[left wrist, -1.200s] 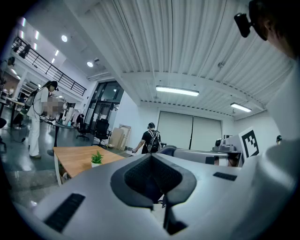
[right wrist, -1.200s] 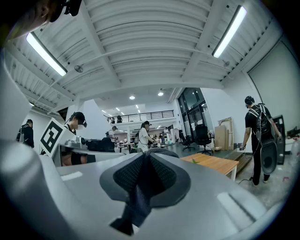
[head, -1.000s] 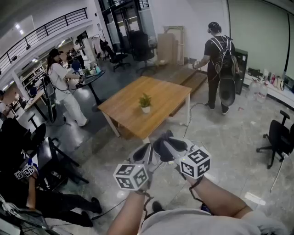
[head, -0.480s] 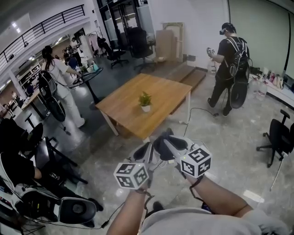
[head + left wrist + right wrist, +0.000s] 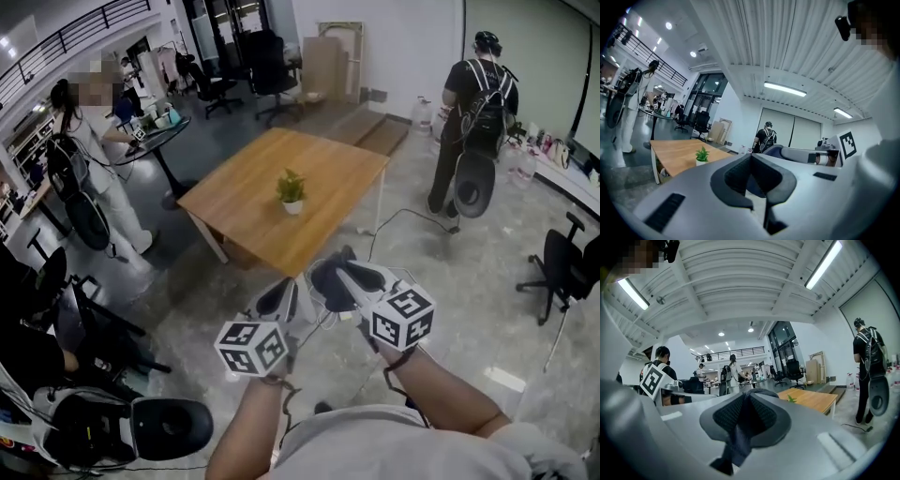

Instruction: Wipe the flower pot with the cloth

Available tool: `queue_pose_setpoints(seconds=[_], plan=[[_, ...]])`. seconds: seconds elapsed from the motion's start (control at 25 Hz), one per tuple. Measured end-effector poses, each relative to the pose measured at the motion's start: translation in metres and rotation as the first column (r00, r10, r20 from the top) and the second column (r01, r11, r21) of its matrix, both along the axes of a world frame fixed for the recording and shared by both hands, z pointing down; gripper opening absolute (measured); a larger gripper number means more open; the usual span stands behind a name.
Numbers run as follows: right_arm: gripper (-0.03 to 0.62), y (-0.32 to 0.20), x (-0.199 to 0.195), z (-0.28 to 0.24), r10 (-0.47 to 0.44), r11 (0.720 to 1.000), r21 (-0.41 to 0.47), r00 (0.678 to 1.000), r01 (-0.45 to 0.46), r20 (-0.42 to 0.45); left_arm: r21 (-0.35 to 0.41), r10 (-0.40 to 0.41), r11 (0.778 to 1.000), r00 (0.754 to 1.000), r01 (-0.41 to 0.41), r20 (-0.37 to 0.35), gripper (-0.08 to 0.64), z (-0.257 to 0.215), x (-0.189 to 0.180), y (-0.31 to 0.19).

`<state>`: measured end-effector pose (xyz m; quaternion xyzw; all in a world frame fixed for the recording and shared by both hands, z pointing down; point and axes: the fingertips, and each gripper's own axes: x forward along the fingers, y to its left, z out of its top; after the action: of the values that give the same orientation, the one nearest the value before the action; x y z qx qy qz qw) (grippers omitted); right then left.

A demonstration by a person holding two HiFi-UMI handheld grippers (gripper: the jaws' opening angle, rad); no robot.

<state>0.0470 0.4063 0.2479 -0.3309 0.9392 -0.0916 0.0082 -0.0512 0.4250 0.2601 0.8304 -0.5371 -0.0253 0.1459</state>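
Ahead on wooden table [image 5: 328,169], well apart from both grippers: flower pot [image 5: 293,206], small, white, w/ green plant; too small for finer detail. Right gripper [image 5: 745,401] pinches dark cloth [image 5: 735,446], mostly buried betw. its pads. Left gripper [image 5: 750,158] pressed together, nothing held. Room: open office, grey stone floor [image 5: 450,281], office chair [image 5: 562,272], person w/ backpack [image 5: 473,94] standing.

No readable text, brands or numbers anywhere. Only black-and-white square marker patterns on cubes of left gripper [image 5: 281,296] and right gripper [image 5: 330,278].
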Motion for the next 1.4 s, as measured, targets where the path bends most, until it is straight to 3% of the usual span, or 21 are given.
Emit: queue_pose_setpoints(seconds=[0.2,0.52,1.08,1.4], plan=[[0.043,-0.037,-0.030,0.005,0.044,0.999,-0.023,0.999,-0.045,-0.008,-0.028,0.020,0.999,1.000,-0.020,-0.004,0.006,0.007,-0.043,-0.037],[0.043,-0.110,-0.064,0.020,0.029,0.999,-0.044,0.999,-0.030,-0.024,-0.065,0.017,0.998,1.000,-0.018,-0.023,0.006,0.026,-0.072,-0.109],[0.043,-0.344,-0.037,0.048,-0.094,0.989,-0.112,0.996,0.093,-0.002,-0.100,-0.083,0.992,0.997,0.082,-0.002,0.006,0.050,-0.047,-0.336],[0.043,-0.437,-0.030,0.080,-0.119,0.978,-0.172,0.993,0.117,-0.003,-0.212,-0.117,0.971,0.993,0.114,-0.001,0.006,0.109,-0.055,-0.426]])
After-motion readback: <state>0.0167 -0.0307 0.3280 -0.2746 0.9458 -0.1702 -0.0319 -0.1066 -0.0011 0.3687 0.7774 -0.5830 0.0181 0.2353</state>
